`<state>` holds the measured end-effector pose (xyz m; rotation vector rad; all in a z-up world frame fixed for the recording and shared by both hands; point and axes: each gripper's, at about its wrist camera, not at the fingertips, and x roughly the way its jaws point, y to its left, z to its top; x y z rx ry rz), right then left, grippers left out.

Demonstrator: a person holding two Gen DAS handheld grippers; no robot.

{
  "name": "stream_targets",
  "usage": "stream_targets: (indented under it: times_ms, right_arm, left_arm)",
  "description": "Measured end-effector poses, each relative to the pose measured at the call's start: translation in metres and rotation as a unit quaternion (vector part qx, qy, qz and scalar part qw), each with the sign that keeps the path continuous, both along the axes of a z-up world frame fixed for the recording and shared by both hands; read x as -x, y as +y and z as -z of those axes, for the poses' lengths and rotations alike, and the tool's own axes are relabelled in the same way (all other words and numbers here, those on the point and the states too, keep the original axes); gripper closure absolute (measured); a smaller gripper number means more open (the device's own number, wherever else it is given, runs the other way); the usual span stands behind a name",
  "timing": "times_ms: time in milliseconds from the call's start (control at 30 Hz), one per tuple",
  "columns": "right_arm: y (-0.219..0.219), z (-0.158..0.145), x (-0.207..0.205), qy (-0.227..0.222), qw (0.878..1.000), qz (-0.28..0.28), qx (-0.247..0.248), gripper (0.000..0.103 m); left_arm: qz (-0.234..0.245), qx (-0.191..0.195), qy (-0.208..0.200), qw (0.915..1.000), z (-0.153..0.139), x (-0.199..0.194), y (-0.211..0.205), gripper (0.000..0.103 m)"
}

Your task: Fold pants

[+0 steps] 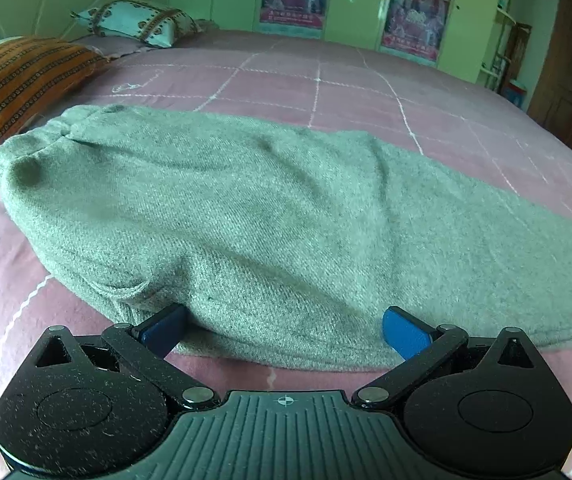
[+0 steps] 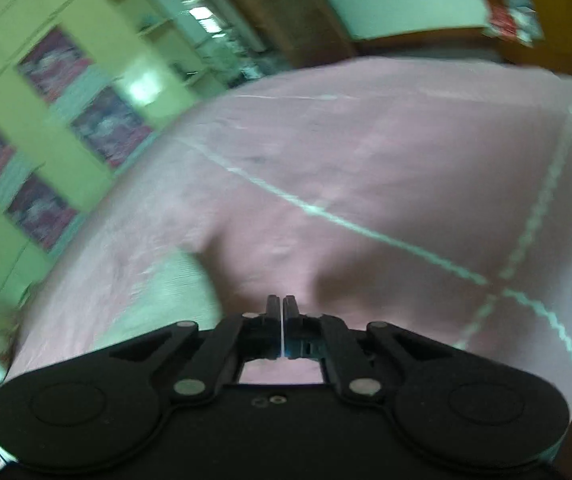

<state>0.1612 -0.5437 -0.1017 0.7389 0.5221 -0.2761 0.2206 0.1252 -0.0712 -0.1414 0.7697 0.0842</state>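
Grey knit pants (image 1: 246,216) lie across the pink bed sheet (image 1: 326,80), waistband at the left and the leg running off to the right. My left gripper (image 1: 285,330) stands open at their near edge. Its left blue pad (image 1: 164,326) touches the cloth's hem, and the right pad (image 1: 404,334) sits apart over the fabric. In the blurred right wrist view, my right gripper (image 2: 282,306) is shut, fingers together. A pale grey end of the pants (image 2: 174,292) reaches up to its left finger. Whether any cloth is pinched I cannot tell.
An orange patterned pillow (image 1: 18,88) lies at the left, and a white patterned pillow (image 1: 138,22) sits behind it. Green cupboards with posters (image 1: 414,20) line the far wall. A brown door (image 1: 570,80) stands at the right. The sheet (image 2: 406,184) has white grid lines.
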Motion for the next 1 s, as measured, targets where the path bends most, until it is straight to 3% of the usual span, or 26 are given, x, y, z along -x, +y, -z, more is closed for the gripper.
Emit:
stream_targets:
  times_ms: [200, 367, 433, 500, 600, 700, 833, 1000]
  right_arm:
    - [0.068, -0.028, -0.034, -0.009, 0.994, -0.099, 0.039, 0.095]
    - [0.149, -0.040, -0.065, 0.006, 0.981, -0.176, 0.085, 0.092]
    - [0.180, -0.039, -0.077, 0.014, 0.973, -0.209, 0.100, 0.092]
    - [0.204, -0.040, -0.083, 0.017, 0.967, -0.228, 0.113, 0.092]
    - [0.226, -0.036, -0.090, 0.026, 0.964, -0.245, 0.102, 0.091]
    - [0.231, -0.033, -0.088, 0.037, 0.963, -0.244, 0.106, 0.090]
    - [0.223, -0.031, -0.083, 0.051, 0.965, -0.229, 0.118, 0.089]
    - [0.212, -0.018, -0.086, 0.068, 0.974, -0.199, 0.090, 0.089]
  left_arm:
    - [-0.050, 0.002, -0.036, 0.9981, -0.012, 0.011, 0.013, 0.000]
    - [-0.087, -0.025, -0.052, 0.9946, -0.024, 0.013, 0.059, 0.000]
    - [-0.109, -0.045, -0.042, 0.9921, -0.027, 0.004, 0.083, 0.000]
    - [-0.124, -0.038, -0.019, 0.9914, -0.024, -0.013, 0.109, 0.000]
    - [-0.173, -0.001, -0.032, 0.9844, -0.014, -0.031, 0.153, 0.000]
    - [-0.212, 0.106, -0.050, 0.9703, 0.000, -0.036, 0.197, 0.001]
    - [-0.208, 0.136, -0.068, 0.9662, 0.008, -0.037, 0.212, 0.006]
    - [-0.189, 0.227, -0.102, 0.9499, 0.026, -0.034, 0.232, 0.005]
